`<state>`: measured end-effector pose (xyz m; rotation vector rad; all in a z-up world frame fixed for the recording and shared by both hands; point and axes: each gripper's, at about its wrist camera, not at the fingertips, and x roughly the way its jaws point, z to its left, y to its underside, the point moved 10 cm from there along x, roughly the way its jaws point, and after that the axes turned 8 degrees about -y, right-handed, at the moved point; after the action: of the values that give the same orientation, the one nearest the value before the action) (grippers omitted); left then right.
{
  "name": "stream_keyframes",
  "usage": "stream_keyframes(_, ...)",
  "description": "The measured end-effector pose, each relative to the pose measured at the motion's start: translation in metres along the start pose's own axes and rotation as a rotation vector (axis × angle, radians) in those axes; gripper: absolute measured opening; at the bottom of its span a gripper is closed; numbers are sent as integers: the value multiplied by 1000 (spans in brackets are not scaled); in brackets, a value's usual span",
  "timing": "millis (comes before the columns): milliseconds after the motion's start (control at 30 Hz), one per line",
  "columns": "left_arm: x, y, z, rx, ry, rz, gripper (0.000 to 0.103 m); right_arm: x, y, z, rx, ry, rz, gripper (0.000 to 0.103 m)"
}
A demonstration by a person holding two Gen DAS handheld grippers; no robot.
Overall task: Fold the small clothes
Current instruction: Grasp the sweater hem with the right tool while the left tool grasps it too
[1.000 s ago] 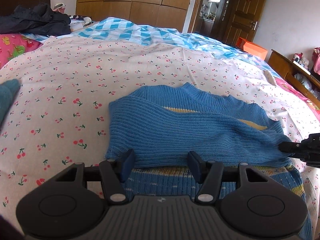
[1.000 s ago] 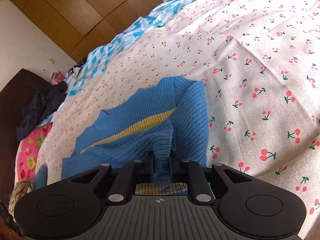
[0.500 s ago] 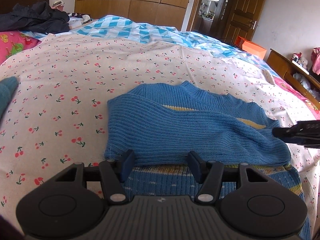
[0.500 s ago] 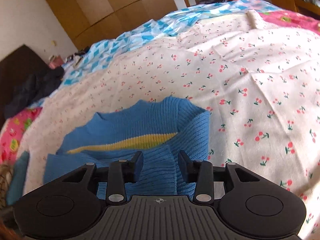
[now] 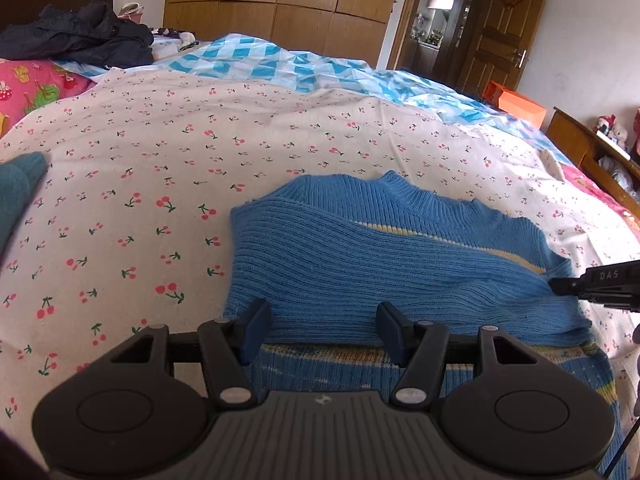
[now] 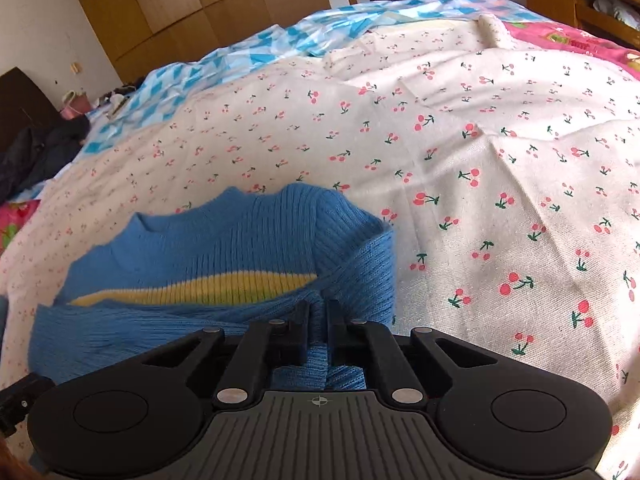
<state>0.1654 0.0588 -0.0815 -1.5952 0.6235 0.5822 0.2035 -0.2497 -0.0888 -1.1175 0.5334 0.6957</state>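
A small blue knit sweater point(image 5: 384, 264) with a yellow stripe lies partly folded on the cherry-print bedsheet point(image 5: 160, 184). One sleeve is laid across its body. My left gripper point(image 5: 320, 320) is open and empty, its fingers just over the sweater's near edge. My right gripper point(image 6: 318, 320) is shut on a fold of the sweater point(image 6: 224, 248) at its right side. The right gripper's tip also shows in the left wrist view point(image 5: 592, 284) at the sweater's right edge.
A teal garment point(image 5: 16, 192) lies at the far left of the bed. Dark clothes point(image 5: 80, 36) are piled at the head end. A blue checked cover point(image 5: 280, 64) lies beyond the sheet. Wooden wardrobes point(image 5: 280, 0), an orange box point(image 5: 516, 104) and a wooden shelf point(image 5: 592, 148) stand beyond.
My right gripper was shut on the sweater, opened half a second ago, and has now shut on a fold of it again. The left gripper stayed open and hardly moved.
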Motion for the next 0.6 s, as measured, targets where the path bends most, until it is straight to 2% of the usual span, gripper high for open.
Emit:
stream_keyframes(67,-1,0,0,6,-2,-2,63,-4,-2,2,-6,-4,-13,15)
stream_keyframes(300,-14,-5,4,-24,3,-38,63,-45,-8,16,-84,7,-95,16)
stream_keyframes(367,-12,-4,6,-23,-17,-28,63,-53,-4,22,-128,9,-113,20)
stream_keyframes(433,-5,0,11,-17,-57,7,63,-49,4,22,-156,14,-87,22)
stream_keyframes(533,0,4,14,-25,-70,30,64,-21,29,13,-138,15,46,23)
stream_keyframes(600,-1,5,16,-27,-78,35,64,-18,32,12,-142,16,31,23)
